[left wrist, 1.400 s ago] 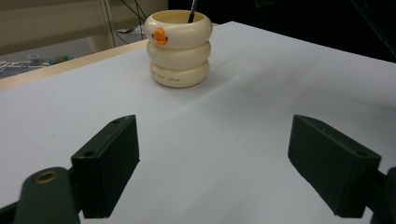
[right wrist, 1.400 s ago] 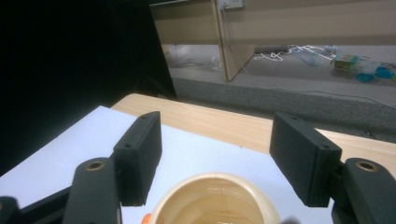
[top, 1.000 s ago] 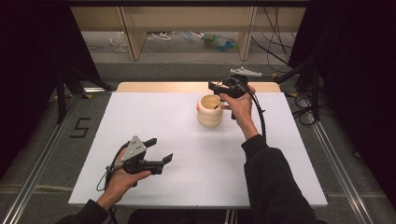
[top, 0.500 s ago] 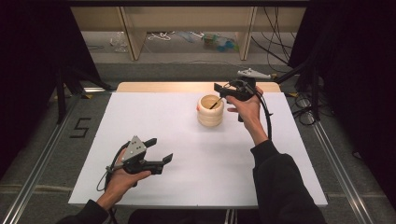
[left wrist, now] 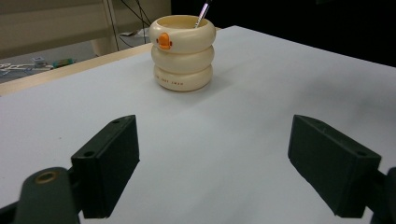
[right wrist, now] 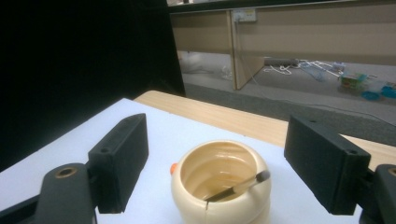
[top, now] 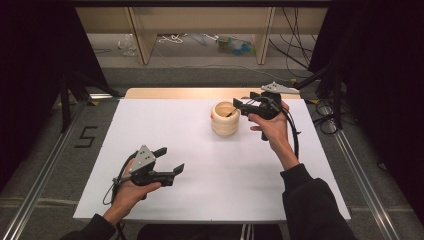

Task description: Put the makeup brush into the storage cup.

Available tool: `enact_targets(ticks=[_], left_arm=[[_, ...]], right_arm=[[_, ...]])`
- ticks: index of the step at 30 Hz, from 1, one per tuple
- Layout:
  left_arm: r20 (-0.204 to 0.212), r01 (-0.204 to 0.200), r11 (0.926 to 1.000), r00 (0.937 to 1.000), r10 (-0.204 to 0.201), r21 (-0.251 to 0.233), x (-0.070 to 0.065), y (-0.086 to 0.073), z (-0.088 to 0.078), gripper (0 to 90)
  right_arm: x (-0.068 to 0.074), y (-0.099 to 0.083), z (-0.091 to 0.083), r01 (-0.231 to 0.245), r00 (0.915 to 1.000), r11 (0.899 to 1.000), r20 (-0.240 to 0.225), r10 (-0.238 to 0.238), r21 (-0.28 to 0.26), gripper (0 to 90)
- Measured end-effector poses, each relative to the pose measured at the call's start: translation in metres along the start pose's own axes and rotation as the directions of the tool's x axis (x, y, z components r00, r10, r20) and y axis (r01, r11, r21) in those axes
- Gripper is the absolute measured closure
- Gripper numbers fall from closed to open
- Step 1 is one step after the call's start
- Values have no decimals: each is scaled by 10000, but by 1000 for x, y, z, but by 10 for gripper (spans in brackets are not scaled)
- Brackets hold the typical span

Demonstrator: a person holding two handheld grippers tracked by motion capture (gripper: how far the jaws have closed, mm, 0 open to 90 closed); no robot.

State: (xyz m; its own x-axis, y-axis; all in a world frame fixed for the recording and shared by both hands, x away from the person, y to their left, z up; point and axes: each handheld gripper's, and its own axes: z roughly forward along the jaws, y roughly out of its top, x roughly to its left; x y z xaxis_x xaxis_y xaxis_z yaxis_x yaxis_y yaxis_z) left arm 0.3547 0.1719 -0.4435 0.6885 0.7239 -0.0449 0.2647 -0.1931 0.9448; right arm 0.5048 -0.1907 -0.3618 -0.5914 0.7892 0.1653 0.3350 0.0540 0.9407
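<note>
A pen (right wrist: 236, 189) rests inside the cup (top: 225, 119), just ahead of the right gripper (top: 246, 106), whose jaws stand spread and empty. The left gripper (top: 170, 161), also spread, holds nothing. Placement appears done; only withdrawal seems left.

high: above, fwd-down | L cam: low, far | R cam: close above | shared: cup (top: 225, 118)

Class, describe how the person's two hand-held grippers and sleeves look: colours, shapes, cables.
Each black hand-held gripper, left and right, has two blocky rectangular jaws with small holes, a grey three-cornered plate on top and a trailing black cable. The person wears dark long sleeves; the hands are bare of gloves.
</note>
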Motion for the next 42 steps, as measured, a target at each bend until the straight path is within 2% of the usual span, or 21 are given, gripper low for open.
enact_targets(ticks=[7, 8, 9, 10, 12, 16, 17, 27, 28, 31, 32, 34, 36, 41, 42], left_arm=[[-10, 9, 10000, 10000, -9, -40, 0, 1, 0, 163], [5, 144, 9999, 9999, -144, -72, -1, 1, 0, 163], [-6, 41, 10000, 10000, -41, -84, 0, 1, 0, 163], [0, 135, 9999, 9999, -135, -79, 0, 1, 0, 163], [10, 39, 10000, 10000, -39, -87, 1, 1, 0, 163], [-22, 112, 9999, 9999, -112, -107, 1, 2, 0, 163], [-25, 125, 9999, 9999, -125, -102, 2, 2, 0, 163], [38, 108, 9999, 9999, -108, -91, 0, 3, 1, 163], [43, 125, 9999, 9999, -124, -99, 0, 3, 1, 163], [31, 156, 9998, 9999, -156, -101, 1, 3, 1, 163], [21, 196, 9997, 9998, -196, -121, 0, 3, 2, 163], [19, 178, 9998, 9998, -178, -111, 0, 3, 2, 163], [20, 162, 9998, 9999, -162, -92, 0, 3, 2, 163], [-88, 161, 9998, 9998, -162, -132, 2, 3, -1, 163], [-119, 215, 9996, 9997, -217, -161, 2, 3, -2, 163]], right_arm=[[0, -10, -12, 87, 10000, 9999, -14, -86, 105, 230], [0, -10, -12, 87, 10000, 9999, -14, -86, 105, 230], [-1, -12, -13, 54, 10000, 9998, 27, -54, 174, 231], [-2, -14, -14, 86, 10000, 9997, 38, -87, 212, 231], [-2, -16, -15, 64, 10000, 9995, 62, -66, 311, 230], [-2, -21, -15, 193, 9998, 9995, -40, -192, 263, 230], [-2, -21, -17, 182, 9998, 9987, 52, -185, 485, 230], [-3, -28, -25, 169, 9998, 9991, 66, -171, 393, 234], [-3, -28, -26, 5, 10000, 9988, -22, -4, 483, 234], [-3, -30, -27, 166, 9999, 9990, -22, -165, 412, 233], [-1, -33, -27, 59, 9999, 9989, -146, -52, 458, 232], [0, -36, -25, 147, 9996, 9992, -254, -138, 381, 230], [2, -36, -27, 145, 9996, 9980, -246, -130, 613, 229], [3, -39, -27, 186, 9993, 9985, -335, -169, 519, 225], [3, -40, -27, 325, 9989, 9984, -343, -309, 465, 224]])
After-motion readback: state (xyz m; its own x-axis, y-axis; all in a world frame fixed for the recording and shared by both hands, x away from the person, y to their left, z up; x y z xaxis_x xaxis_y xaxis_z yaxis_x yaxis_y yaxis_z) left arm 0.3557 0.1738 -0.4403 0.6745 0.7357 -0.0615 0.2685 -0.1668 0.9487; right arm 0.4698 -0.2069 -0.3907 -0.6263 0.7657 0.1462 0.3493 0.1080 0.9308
